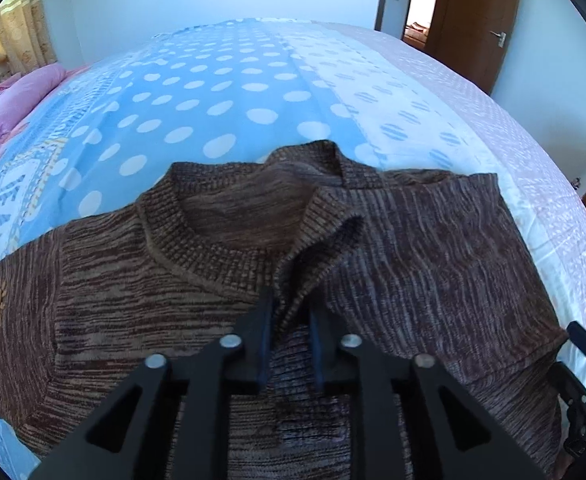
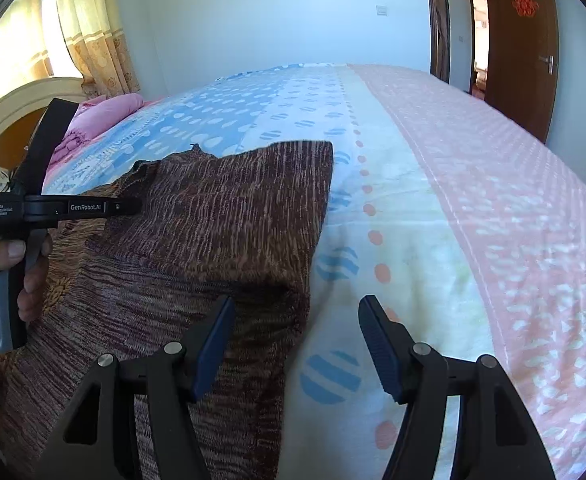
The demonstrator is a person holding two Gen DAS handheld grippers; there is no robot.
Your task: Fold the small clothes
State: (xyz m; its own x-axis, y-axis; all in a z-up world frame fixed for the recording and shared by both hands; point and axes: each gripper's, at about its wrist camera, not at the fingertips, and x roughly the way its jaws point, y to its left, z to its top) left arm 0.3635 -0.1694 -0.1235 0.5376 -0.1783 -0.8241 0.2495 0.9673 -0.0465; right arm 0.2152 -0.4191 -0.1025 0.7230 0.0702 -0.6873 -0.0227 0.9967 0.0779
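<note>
A brown knitted sweater [image 1: 133,300] lies flat on the bed, its collar [image 1: 213,248] toward the far side. Its right sleeve [image 1: 433,248] is folded across the chest, and the ribbed cuff [image 1: 325,240] ends near the middle. My left gripper [image 1: 290,304] stands low over that cuff, slightly open, with the cuff's fabric loose between the blue pads. My right gripper [image 2: 297,302] hangs open over the folded right edge of the sweater [image 2: 213,220]; its left finger [image 2: 217,332] is above the knit, its right one above the sheet. A hand [image 2: 5,280] holds the left gripper [image 2: 127,205].
The bed has a blue polka-dot sheet [image 1: 221,92] with a pink patterned band [image 2: 513,220] along its right side. A pink quilt [image 1: 17,100] lies at the far left by the headboard [image 2: 9,112]. A brown door [image 2: 525,52] and curtains [image 2: 89,32] stand beyond.
</note>
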